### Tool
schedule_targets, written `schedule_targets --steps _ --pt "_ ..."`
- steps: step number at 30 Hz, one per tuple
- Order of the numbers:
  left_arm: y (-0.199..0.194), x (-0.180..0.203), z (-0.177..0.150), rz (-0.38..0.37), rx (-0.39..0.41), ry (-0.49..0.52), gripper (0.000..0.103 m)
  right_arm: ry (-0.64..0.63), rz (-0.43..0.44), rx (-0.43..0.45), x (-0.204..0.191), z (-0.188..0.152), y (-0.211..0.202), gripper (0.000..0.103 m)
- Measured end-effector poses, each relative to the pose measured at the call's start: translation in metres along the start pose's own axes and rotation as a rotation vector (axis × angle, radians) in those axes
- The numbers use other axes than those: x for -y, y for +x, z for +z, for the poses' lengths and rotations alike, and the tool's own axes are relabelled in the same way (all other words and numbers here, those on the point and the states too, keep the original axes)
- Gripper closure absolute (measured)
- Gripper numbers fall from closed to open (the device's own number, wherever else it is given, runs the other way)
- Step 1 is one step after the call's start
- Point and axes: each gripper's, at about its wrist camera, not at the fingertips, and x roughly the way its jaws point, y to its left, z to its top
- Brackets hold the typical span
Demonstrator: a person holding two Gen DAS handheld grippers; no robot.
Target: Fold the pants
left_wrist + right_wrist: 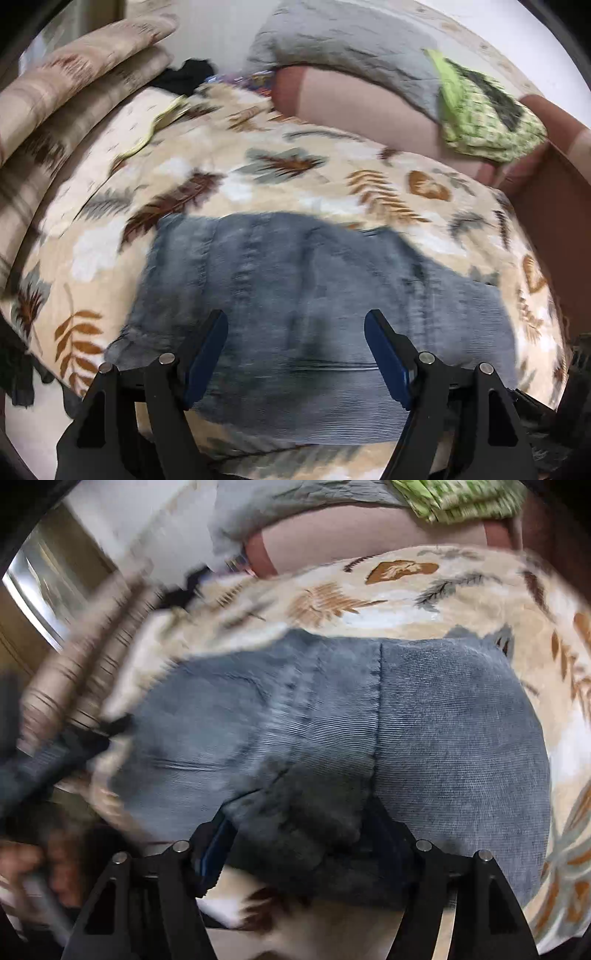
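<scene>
Blue-grey corduroy pants (314,295) lie folded on a cream bedspread with a leaf print (258,177). My left gripper (295,332) is open just above the near part of the pants, its blue-padded fingers (207,354) spread wide and holding nothing. In the right wrist view the pants (424,720) fill the middle. My right gripper (295,830) stands open around a bunched near edge of the fabric, which lies between the fingers (214,845) and hides most of the right one. The view is blurred by motion.
A pink pillow (354,107) with a grey cloth (343,40) and a green patterned cloth (487,110) lies at the far side of the bed. A folded beige striped blanket (74,88) lies at the left. A dark garment (184,77) sits behind it.
</scene>
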Motion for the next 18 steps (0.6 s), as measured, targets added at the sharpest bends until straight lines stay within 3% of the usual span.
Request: schedule_targets --steps 5,6,8,9,11,12,16,18 --pt "-0.005 0.075 0.004 -0.113 0.033 0.147 0.026 0.297 0.101 0.165 0.070 -0.001 -0.068 0.027" --pt "-0.002 0.092 0.000 -0.116 0.032 0.190 0.026 0.361 0.125 0.138 0.089 -0.003 -0.065 0.026" --pt "0.019 0.120 -0.013 -0.079 -0.022 0.280 0.026 0.474 0.136 -0.006 0.119 -0.012 -0.040 0.025" --pt "0.037 0.129 -0.023 -0.039 -0.087 0.336 0.026 0.490 0.203 0.000 0.129 -0.015 -0.040 0.025" --pt "0.087 0.138 -0.056 0.068 -0.275 0.459 0.025 0.501 0.211 -0.002 0.132 -0.008 -0.050 0.026" --pt "0.081 0.133 -0.060 0.045 -0.179 0.425 0.023 0.480 0.185 0.024 0.130 0.003 -0.061 0.026" --pt "0.082 0.136 -0.064 0.065 -0.172 0.441 0.021 0.395 0.222 0.068 0.121 0.055 -0.077 0.026" --pt "0.085 0.133 -0.063 0.059 -0.174 0.434 0.019 0.388 0.295 0.040 0.120 0.081 -0.061 0.026"
